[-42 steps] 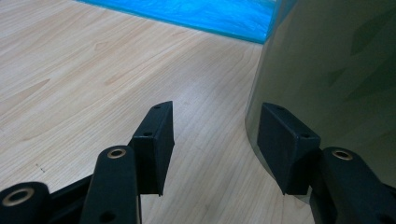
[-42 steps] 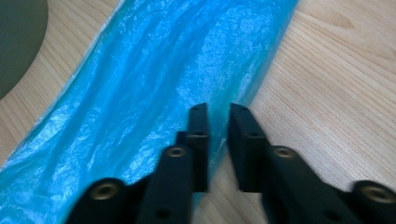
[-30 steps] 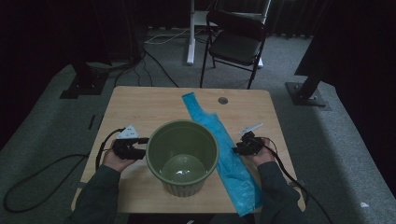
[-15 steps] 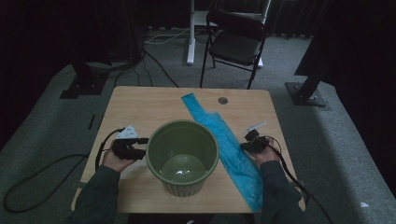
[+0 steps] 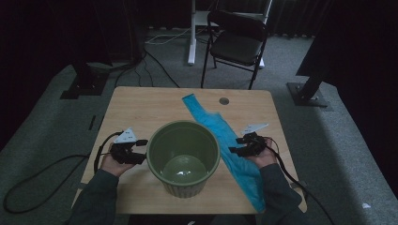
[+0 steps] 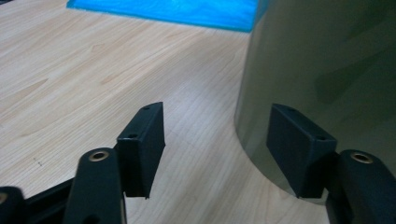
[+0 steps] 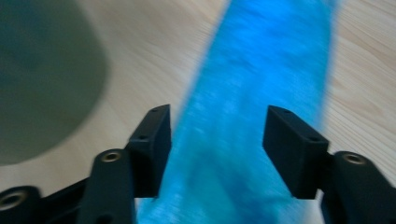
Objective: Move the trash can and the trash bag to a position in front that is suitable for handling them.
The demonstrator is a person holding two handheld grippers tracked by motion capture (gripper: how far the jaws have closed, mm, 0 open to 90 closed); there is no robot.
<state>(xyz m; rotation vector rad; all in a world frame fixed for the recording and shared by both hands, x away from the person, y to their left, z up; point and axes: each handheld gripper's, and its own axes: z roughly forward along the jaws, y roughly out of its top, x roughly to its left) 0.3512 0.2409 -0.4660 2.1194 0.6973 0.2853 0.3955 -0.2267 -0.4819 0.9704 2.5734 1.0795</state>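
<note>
A big olive-green bucket stands at the front middle of the wooden table. A long blue plastic bag lies flat, running diagonally from the back middle to the front right edge. My left gripper is open just left of the bucket, whose wall rises beside its right jaw. My right gripper is open over the bag, with the blue plastic showing between its jaws, blurred.
A black folding chair and a white stand leg are beyond the table. Dark stand bases sit on the grey carpet at left and right. A round cable hole is in the tabletop's back.
The right gripper has shifted slightly forward and left along the bag, and the bag's front end has moved a little. The left gripper has stayed beside the bucket.
</note>
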